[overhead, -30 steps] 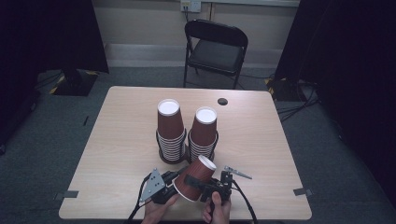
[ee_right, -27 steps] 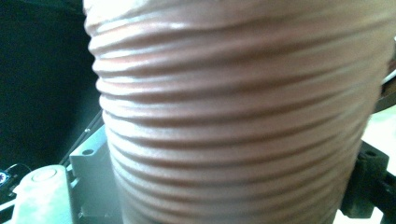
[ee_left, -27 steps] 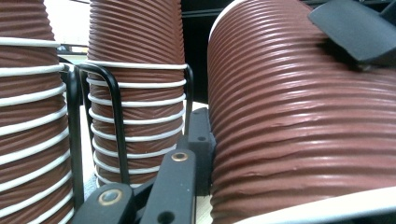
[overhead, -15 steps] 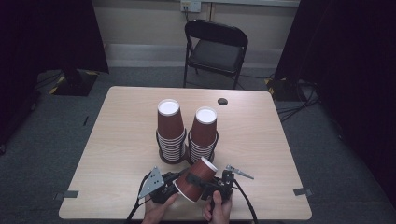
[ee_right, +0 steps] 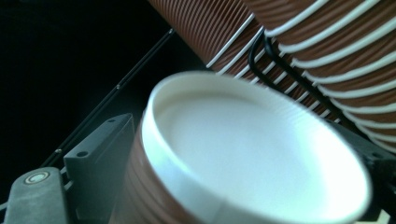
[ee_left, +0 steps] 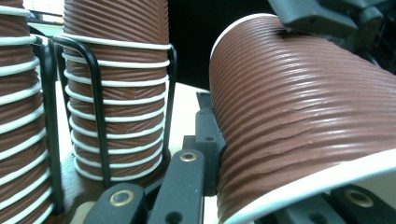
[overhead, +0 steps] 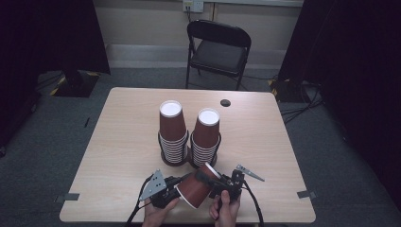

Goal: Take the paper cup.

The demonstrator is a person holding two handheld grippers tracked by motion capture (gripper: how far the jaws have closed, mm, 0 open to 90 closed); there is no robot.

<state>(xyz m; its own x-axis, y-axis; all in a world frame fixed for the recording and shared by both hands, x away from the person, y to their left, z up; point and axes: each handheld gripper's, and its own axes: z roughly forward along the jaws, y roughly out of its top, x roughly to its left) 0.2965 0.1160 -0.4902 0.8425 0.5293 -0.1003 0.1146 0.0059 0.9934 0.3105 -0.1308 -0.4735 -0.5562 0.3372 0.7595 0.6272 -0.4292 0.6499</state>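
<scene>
We hold one cup (overhead: 196, 188) between both grippers, just in front of the two stacks (overhead: 189, 135).

It lies tilted above the desk (overhead: 118, 142); left gripper (overhead: 171, 188) fingers pinch its wide rim end, right gripper (overhead: 213, 181) fingers pinch its base end.

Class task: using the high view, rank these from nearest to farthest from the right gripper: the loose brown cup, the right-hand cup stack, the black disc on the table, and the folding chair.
1. Loose brown cup: tilted, at the right gripper, near edge.
2. Right-hand cup stack: just beyond, mid-table.
3. Black disc: far edge of the table.
4. Folding chair: behind the table.
</scene>
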